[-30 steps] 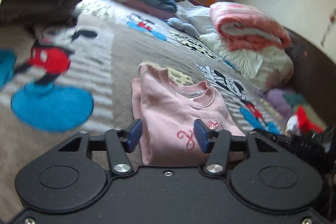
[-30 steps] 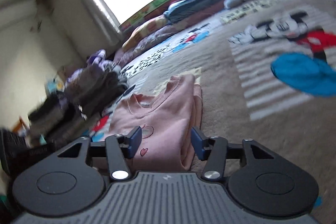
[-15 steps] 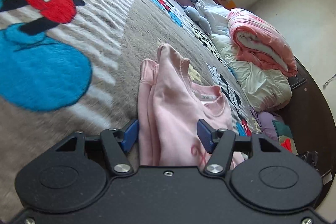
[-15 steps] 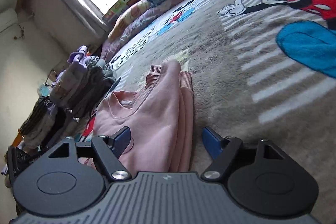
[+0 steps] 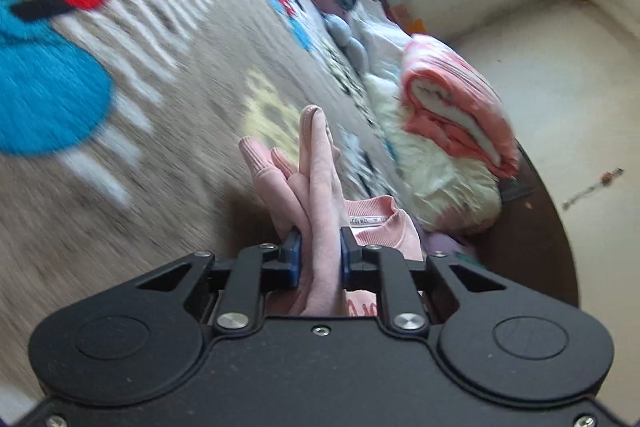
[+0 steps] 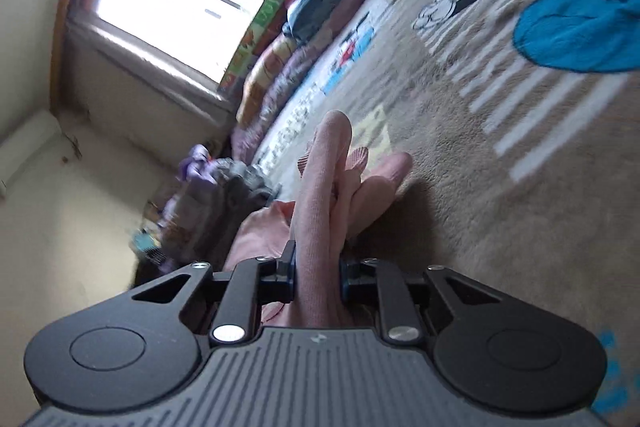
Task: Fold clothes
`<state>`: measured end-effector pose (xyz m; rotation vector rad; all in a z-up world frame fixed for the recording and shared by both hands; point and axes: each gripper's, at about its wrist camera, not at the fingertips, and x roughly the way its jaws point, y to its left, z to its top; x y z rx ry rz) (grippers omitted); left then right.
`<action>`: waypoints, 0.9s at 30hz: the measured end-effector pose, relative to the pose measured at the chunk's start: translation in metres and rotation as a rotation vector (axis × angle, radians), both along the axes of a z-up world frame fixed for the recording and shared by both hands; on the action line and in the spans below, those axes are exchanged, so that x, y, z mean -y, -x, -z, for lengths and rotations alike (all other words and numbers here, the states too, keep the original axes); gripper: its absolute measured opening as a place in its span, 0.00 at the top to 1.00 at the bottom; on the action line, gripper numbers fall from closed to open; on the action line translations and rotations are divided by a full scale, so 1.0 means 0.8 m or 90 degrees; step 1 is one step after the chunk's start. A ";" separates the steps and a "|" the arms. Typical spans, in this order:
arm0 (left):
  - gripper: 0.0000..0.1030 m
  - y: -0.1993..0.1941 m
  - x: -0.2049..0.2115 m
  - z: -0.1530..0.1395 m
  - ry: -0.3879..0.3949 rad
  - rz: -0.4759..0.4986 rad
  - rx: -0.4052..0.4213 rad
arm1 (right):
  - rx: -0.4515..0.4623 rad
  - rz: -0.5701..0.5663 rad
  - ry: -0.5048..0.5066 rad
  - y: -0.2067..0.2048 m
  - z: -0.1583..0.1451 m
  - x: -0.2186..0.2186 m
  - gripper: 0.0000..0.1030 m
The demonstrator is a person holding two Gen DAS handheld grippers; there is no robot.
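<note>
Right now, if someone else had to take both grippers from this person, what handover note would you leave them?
Left gripper: jaws have just closed, shut on a bunched edge of the pink cotton sweatshirt.
Right gripper: jaws have also just closed, shut on bunched layers of the same sweatshirt.
Position: the sweatshirt lies on the grey cartoon-mouse blanket, partly lifted, its ribbed cuffs pointing away from the grippers.
Done: sleeves look folded in already; both sides gripped.
Left: probably carry the gripped end over to fold the body in half, lay it flat, then release. Other clothes sit in heaps at the bed's edges.
</note>
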<state>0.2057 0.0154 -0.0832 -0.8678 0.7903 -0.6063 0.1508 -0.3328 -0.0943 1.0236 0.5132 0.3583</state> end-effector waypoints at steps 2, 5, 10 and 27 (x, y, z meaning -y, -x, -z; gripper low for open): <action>0.85 0.008 0.029 -0.018 0.019 0.038 0.017 | 0.019 0.031 -0.023 0.039 -0.013 0.025 0.80; 0.85 0.013 0.088 -0.046 0.050 0.107 0.044 | 0.053 0.093 -0.038 0.099 -0.039 0.077 0.80; 0.85 -0.009 0.237 -0.093 0.082 0.246 0.085 | 0.132 0.233 0.003 0.194 -0.096 0.181 0.80; 0.85 -0.104 0.632 -0.100 0.114 0.496 0.079 | 0.205 0.569 0.017 0.285 -0.083 0.428 0.80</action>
